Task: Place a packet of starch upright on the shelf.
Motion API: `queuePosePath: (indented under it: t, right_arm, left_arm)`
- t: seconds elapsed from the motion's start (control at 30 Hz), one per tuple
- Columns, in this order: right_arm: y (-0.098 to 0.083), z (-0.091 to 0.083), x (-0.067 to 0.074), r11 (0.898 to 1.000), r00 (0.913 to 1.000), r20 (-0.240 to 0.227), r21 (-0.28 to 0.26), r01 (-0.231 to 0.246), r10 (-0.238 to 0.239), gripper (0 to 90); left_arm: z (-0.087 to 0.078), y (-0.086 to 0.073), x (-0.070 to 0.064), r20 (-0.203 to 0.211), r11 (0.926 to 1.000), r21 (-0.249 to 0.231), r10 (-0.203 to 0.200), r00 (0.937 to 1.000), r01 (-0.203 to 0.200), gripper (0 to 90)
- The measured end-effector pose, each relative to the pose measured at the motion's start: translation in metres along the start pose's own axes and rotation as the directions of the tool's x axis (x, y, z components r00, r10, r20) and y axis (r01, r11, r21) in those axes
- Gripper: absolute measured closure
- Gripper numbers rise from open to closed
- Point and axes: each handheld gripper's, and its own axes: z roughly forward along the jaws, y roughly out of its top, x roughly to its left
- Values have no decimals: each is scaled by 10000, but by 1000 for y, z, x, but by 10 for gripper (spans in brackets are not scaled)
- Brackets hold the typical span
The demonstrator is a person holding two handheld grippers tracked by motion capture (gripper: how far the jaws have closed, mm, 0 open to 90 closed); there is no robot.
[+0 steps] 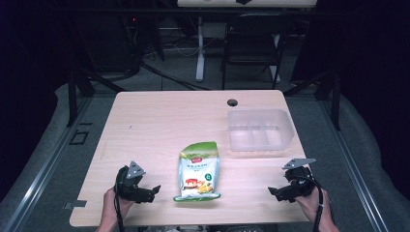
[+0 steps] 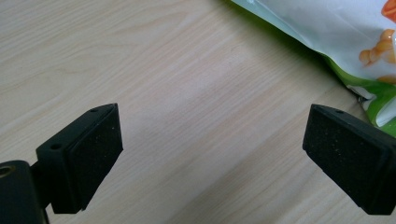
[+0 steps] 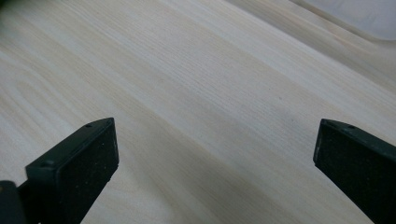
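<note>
I held both sets of fingers wide open and empty over the pale wooden desk [image 1: 154,121], my left gripper [image 1: 150,191] near the green-and-white snack pouch [image 1: 198,171] lying flat between them, my right gripper [image 1: 275,192] farther off. I judged the approach was just starting; next I needed to close on the pouch's edge, perhaps for the clear plastic tray [image 1: 259,130].

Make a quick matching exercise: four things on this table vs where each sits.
1. snack bag
2. clear tray
3. left tongs
4. right tongs

a. near right edge
b. far right
c. near left edge
d. near middle

Pairs: 1-d, 2-b, 3-c, 4-a
</note>
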Motion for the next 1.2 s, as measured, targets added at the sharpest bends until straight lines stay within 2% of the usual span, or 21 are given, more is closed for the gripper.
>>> queuePosePath:
  t: [0.27, 0.43, 0.63, 0.77, 1.0, 1.2]
  right_arm:
    - [-2, 4, -2, 10000, 9989, -460, 20, 38, -37, 0]
    - [-3, 4, -1, 9997, 9976, -692, -250, 85, -102, 0]
    - [1, 8, 1, 9995, 9956, -904, -222, 222, -241, 0]
    - [3, 9, 5, 9993, 9922, -1206, -218, 300, -324, 0]
    - [7, 9, 12, 9993, 9894, -1420, -259, 265, -300, 0]
    - [20, 11, 23, 9985, 9844, -1685, -318, 456, -503, 0]
  left_arm:
    - [0, 0, 3, 7, 9994, -190, -303, 9995, 303, 29]
    - [2, 0, 3, 33, 9991, -64, -430, 9991, 431, 23]
    - [0, -2, 3, 109, 9989, -206, -411, 9991, 413, 19]
    - [-1, -3, 4, 192, 9989, -186, -437, 9989, 440, 18]
    - [-1, -2, 5, 296, 9980, -276, -567, 9980, 575, 11]
    - [-1, -1, 4, 345, 9981, -166, -581, 9977, 587, 4]
